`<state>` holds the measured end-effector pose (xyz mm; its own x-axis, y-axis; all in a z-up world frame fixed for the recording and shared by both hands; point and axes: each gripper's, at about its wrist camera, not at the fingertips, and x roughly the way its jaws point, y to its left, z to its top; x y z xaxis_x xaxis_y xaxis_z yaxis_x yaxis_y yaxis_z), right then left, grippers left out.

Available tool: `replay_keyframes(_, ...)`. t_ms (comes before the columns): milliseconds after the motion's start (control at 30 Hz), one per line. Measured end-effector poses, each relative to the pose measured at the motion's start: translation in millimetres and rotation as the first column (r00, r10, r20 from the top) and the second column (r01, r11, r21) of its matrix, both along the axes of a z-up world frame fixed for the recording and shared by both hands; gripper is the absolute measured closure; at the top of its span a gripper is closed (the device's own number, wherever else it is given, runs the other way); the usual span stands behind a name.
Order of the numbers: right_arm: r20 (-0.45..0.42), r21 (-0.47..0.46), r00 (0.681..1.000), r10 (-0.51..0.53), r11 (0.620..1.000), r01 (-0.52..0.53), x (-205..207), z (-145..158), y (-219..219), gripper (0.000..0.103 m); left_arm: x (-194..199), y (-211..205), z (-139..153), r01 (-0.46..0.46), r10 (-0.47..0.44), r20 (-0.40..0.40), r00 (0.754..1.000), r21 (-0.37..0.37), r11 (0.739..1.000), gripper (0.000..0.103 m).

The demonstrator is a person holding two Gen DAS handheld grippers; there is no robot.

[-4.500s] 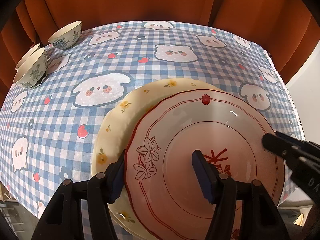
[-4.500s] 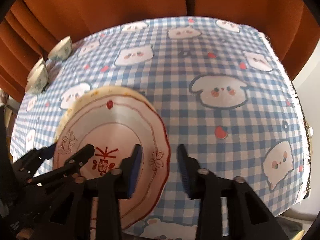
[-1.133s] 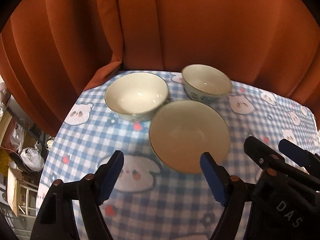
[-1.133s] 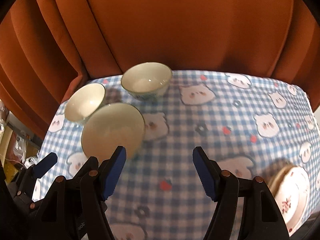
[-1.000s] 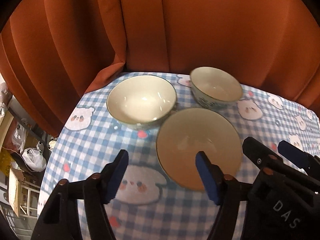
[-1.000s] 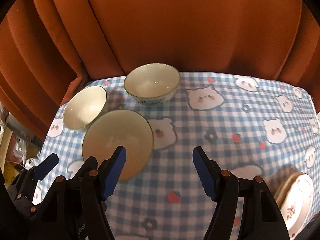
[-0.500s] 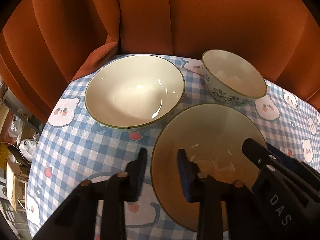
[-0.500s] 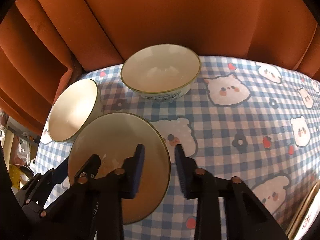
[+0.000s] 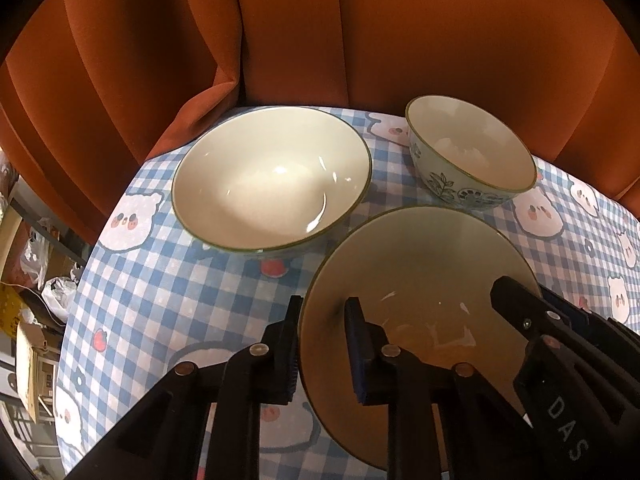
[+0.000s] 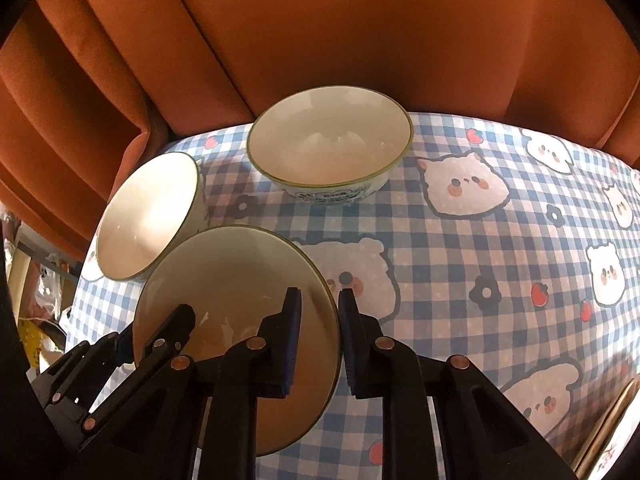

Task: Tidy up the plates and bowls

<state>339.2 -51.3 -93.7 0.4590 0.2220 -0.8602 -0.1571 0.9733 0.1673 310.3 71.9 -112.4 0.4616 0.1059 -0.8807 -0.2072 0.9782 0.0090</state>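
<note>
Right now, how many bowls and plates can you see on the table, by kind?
Bowls: 3 – near bowl gripped on opposite rims by the left gripper and the right gripper, wide bowl, patterned bowl.
Plates: 1 visible plate edge at the frame's corner; any more cannot be told.
Total: 4

"DAS" on right hand-held gripper (image 9: 520, 312) (white letters).
</note>
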Motion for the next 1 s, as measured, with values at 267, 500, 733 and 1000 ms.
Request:
replay_keyframes(267,0.002,-0.025,1.000,-0.012,1.000,0.012,-27.9,8.1,-11.6,0.080,-26.2,-16.7,6.6,0.043,-0.043,-0.007,0.999,-0.005,0.999,0.085)
replay_keyframes(500,-0.002,-0.053,0.999,-0.052,0.997,0.052,-67.3,12.8,-41.5,0.080,-56.0,-46.2,10.9,0.110,-0.110,-0.012,0.994,-0.009,0.994,0.085)
replay_keyframes(733,0.006,-0.063,0.996,-0.091,0.994,0.092,-102.6,17.8,-71.3,0.080,-83.7,-73.4,15.0,0.157,-0.157,-0.007,0.988,-0.018,0.987,0.085)
replay_keyframes(1000,0.002,-0.055,0.992,-0.128,0.990,0.128,-140.0,14.9,-103.5,0.080,-114.2,-104.6,17.5,0.196,-0.196,0.001,0.981,-0.003,0.981,0.085)
